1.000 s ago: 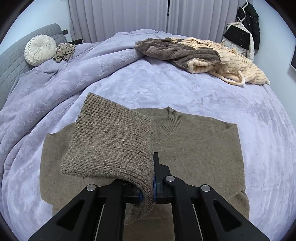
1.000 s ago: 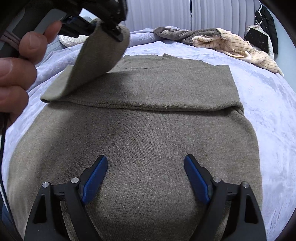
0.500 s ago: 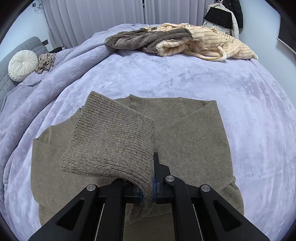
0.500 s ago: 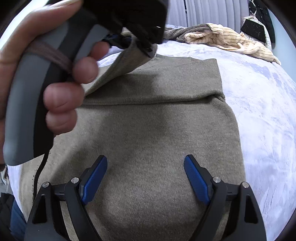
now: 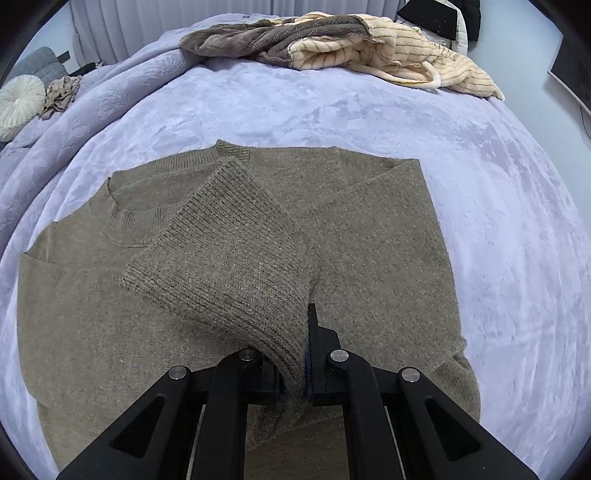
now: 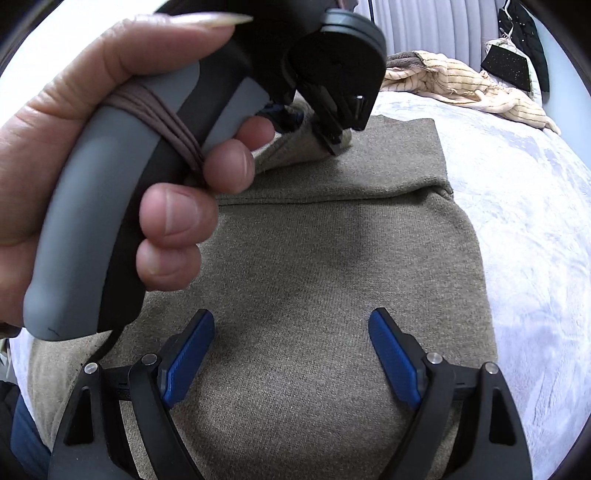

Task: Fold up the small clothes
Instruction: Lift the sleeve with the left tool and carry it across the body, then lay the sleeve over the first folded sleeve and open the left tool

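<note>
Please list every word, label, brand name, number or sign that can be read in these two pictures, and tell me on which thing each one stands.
None: no readable text shows in either view.
The brown sweater shows no tag or print.
The striped cream garment on the bed bears stripes only.
The left tool and the right tool carry no visible marking.

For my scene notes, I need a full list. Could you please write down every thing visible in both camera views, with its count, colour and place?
Knitted wool sweater: one, olive-brown, flat on the bed, its ribbed sleeve cuff lifted.
Plush bed cover: one, lavender, under everything.
Fleece garments: a pile, brown and cream-striped, far edge.
Round pleated cushion: one, white, far left.
Curtains: grey, behind the bed.
Left gripper: black, shut on the cuff.
Right gripper: black, blue pads, open above the sweater.
Left hand: one, gripping the left handle.
</note>
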Tool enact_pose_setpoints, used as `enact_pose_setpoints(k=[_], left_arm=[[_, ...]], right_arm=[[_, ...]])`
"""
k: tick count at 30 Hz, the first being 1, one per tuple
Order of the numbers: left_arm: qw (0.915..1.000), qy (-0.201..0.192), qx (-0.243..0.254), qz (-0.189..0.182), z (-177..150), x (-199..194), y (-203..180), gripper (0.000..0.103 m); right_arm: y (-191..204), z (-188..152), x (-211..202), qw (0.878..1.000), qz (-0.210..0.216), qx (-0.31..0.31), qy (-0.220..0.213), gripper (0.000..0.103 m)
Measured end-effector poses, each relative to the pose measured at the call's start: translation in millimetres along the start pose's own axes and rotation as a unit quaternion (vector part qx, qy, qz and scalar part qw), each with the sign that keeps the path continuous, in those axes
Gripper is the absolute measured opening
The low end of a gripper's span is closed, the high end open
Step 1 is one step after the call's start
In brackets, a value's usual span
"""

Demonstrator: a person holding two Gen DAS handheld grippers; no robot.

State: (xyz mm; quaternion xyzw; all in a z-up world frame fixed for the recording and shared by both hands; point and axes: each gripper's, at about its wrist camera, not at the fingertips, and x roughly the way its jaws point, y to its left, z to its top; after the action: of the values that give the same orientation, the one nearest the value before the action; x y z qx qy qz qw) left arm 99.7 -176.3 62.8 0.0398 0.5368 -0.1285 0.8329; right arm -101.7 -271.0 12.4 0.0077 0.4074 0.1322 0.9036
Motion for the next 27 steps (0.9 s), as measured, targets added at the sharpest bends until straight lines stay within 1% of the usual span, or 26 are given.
enact_pose_setpoints(k=[2,3,4,5,6,8,9,12,14,15,17,19,22,24,25,26,27], left_arm=[[0.9999,0.006,-0.006,-0.011,-1,3,3,0.008],[0.9998,0.009,-0.009,-0.016,-1,5,4,0.015],[0.9993,0.015,-0.014,-0.031,-1,6,7,0.025],[0.9983,0.019,-0.019,-0.053,0,7,9,0.057],[0.9978,0.017,-0.022,-0.061,0,6,10,0.077],[0.999,-0.001,-0.02,-0.039,-1,0,10,0.077],[0.999,0.0,-0.018,-0.041,0,0,10,0.077],[0.9964,0.011,-0.022,-0.081,-1,0,14,0.077],[0.9906,0.019,-0.025,-0.133,-2,-5,16,0.077],[0.9859,0.022,-0.026,-0.164,-2,-10,17,0.077],[0.9788,0.021,-0.025,-0.202,1,-19,17,0.077],[0.9735,0.023,-0.021,-0.227,3,-25,15,0.077],[0.9714,0.03,-0.006,-0.235,6,-27,9,0.077],[0.9686,0.04,0.005,-0.245,5,-26,4,0.077],[0.9698,0.04,0.008,-0.24,5,-27,3,0.077],[0.9729,0.038,0.012,-0.228,5,-27,3,0.077],[0.9736,0.038,0.012,-0.225,4,-27,5,0.077]], right_arm=[[0,0,0,1.0,0.002,0.002,-0.001,0.088],[0,0,0,1.0,0.003,0.002,-0.001,0.088],[0,0,0,1.0,0.004,0.002,-0.001,0.088],[-2,1,0,1.0,0.004,0.003,-0.001,0.088],[-2,0,0,1.0,0.005,0.003,-0.001,0.088],[-4,1,0,1.0,0.006,0.004,-0.001,0.088],[-2,3,1,1.0,0.005,0.004,-0.001,0.088],[-3,3,1,1.0,0.005,0.004,-0.001,0.088],[-3,3,1,1.0,0.005,0.004,-0.001,0.088],[-3,3,1,1.0,0.005,0.004,-0.001,0.088],[-3,3,2,1.0,0.004,0.003,0.0,0.088],[-4,5,5,1.0,-0.001,0.0,0.002,0.088],[-1,5,6,1.0,-0.007,-0.004,0.004,0.089],[0,5,7,1.0,-0.008,-0.008,0.005,0.09],[2,5,7,1.0,-0.01,-0.009,0.006,0.09],[4,5,7,1.0,-0.011,-0.01,0.006,0.09],[5,5,7,1.0,-0.012,-0.01,0.007,0.09]])
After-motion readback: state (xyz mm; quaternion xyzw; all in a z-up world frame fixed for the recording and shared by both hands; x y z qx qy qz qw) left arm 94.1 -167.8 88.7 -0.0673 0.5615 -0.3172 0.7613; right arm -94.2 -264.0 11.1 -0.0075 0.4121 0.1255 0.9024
